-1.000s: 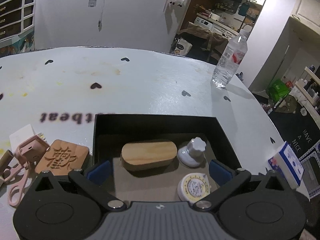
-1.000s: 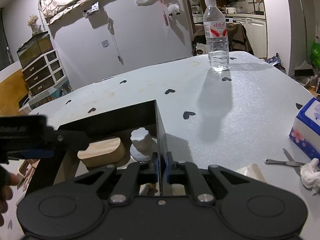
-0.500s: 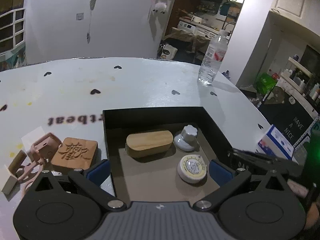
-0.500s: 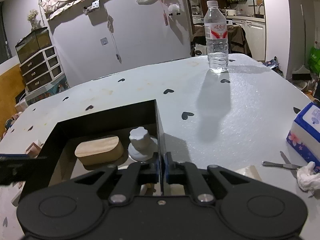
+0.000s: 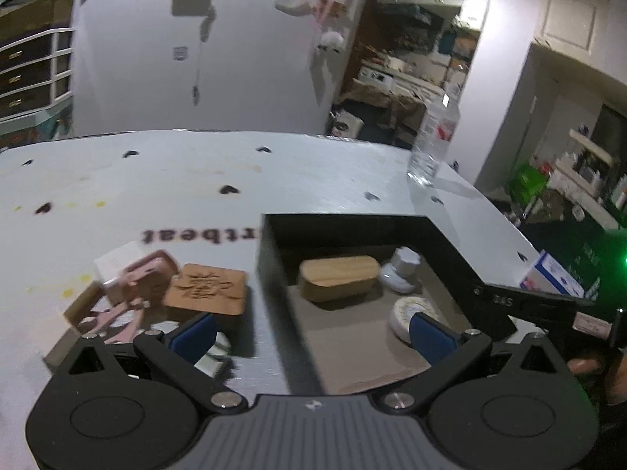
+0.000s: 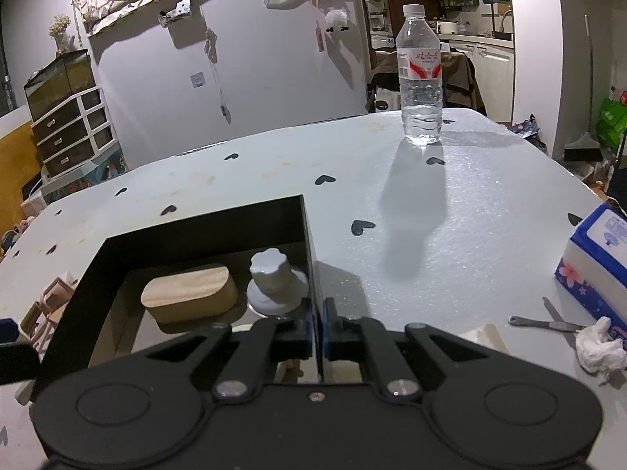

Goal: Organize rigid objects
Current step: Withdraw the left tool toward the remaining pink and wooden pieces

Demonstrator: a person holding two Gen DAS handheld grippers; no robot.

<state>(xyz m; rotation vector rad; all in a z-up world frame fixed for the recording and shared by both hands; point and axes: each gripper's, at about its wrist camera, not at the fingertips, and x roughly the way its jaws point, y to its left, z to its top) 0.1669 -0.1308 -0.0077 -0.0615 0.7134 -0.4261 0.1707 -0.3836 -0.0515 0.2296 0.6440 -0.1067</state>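
Jaws of the right gripper (image 6: 317,323) clamp the box (image 6: 307,235) wall; left gripper (image 5: 313,331) jaws gape, straddling the box's left wall, carved wooden block (image 5: 207,290) just ahead-left.

On the table (image 6: 450,235): a box (image 5: 270,258) holding a wooden case (image 5: 339,282), with a knob (image 5: 401,270) to its right and a tape measure (image 5: 403,313) nearer. Left of the box, a carved block (image 5: 207,288). Far behind, a bottle (image 6: 419,78); at right, a tissue pack (image 6: 599,258).

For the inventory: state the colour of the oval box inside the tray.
Light natural wood oval box, clearest in the right wrist view.
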